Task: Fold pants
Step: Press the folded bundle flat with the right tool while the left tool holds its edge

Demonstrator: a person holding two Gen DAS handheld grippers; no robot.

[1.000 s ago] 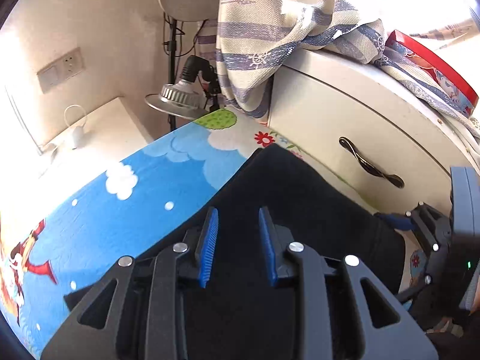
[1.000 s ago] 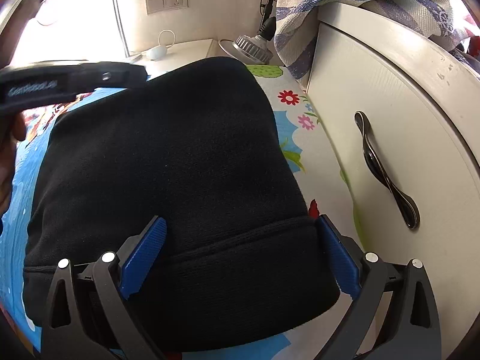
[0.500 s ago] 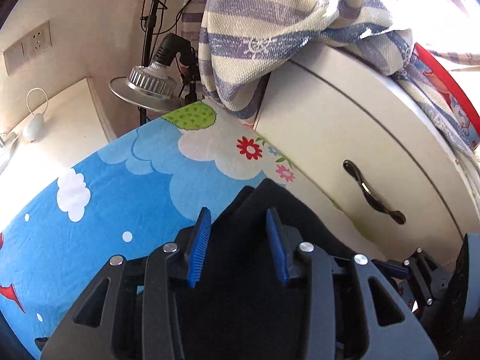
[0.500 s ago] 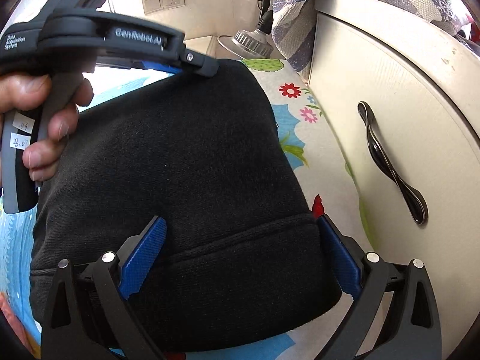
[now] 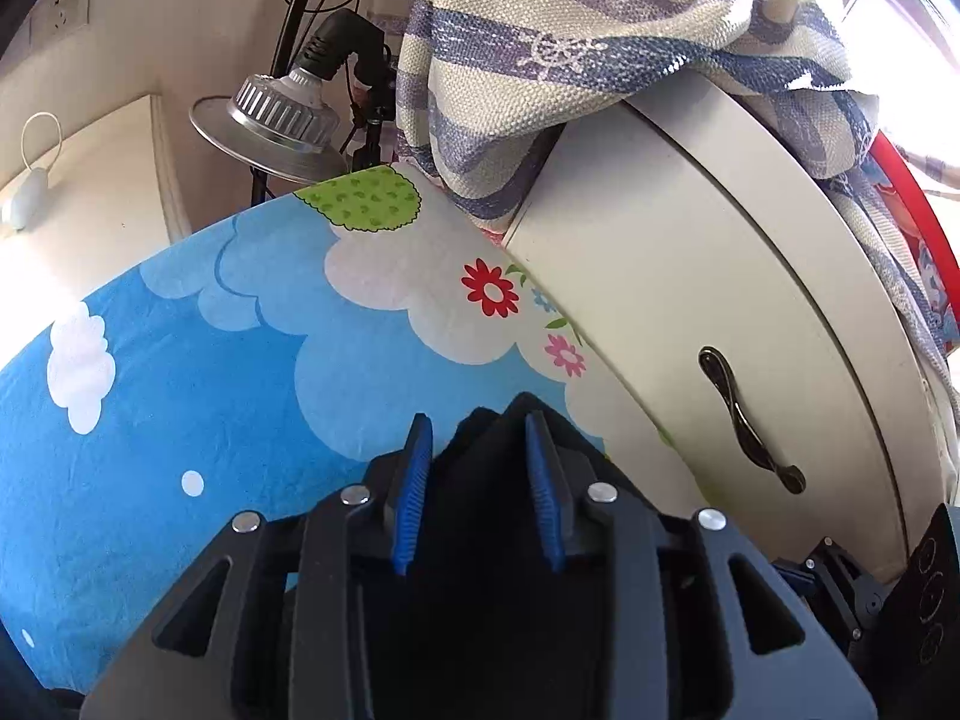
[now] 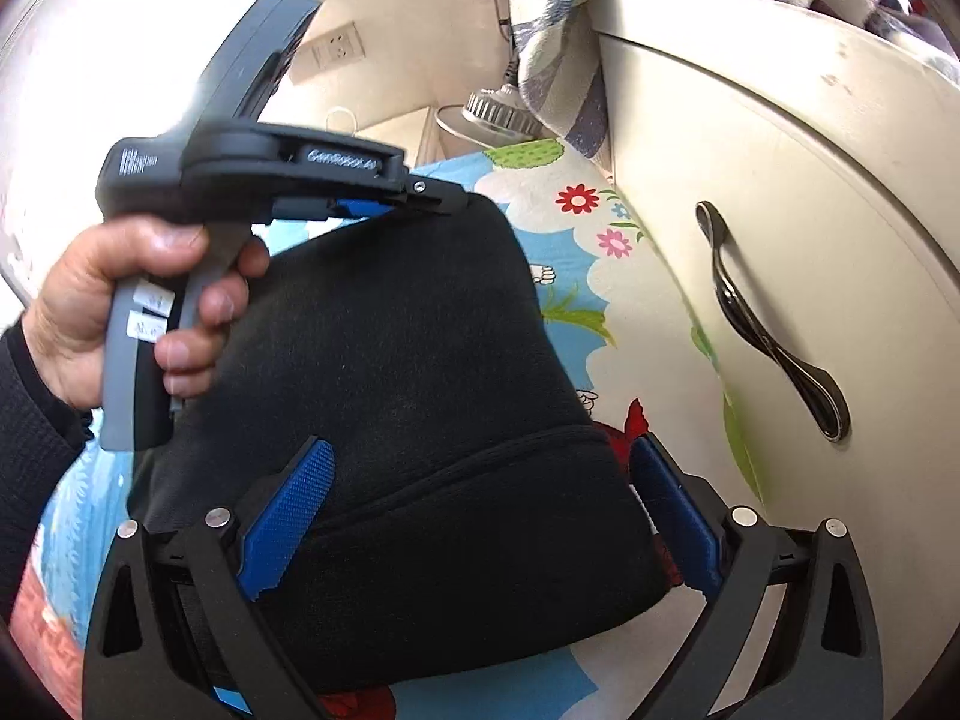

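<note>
One pair of black pants (image 6: 420, 372) lies folded into a thick bundle on a cartoon-print sheet (image 5: 180, 372), right beside a white cabinet (image 6: 780, 240). The waistband end is nearest the right wrist camera; the far end reaches toward a flower print near the cabinet's corner.

Left gripper (image 5: 478, 468) sits over the far tip of the pants. Blue pads parted, with a gap each side of the fabric peak poking up between them; not pinching. Its jaws have just been opening. From the right wrist view the left gripper (image 6: 396, 204) shows side-on above that edge, and the left hand (image 6: 138, 306), in a dark sleeve (image 6: 30, 456), grips its handle.

Right gripper (image 6: 480, 516) is spread wide, pads flanking the waistband end on both sides. Left pad overlaps the fabric edge, right pad is by the sheet side; no squeeze visible.

Cabinet has a dark curved handle (image 5: 744, 420). A striped towel (image 5: 570, 60) hangs over its top. A metal lamp (image 5: 270, 120) on a stand sits beyond the sheet's far end. Wall socket (image 6: 336, 51) behind.
</note>
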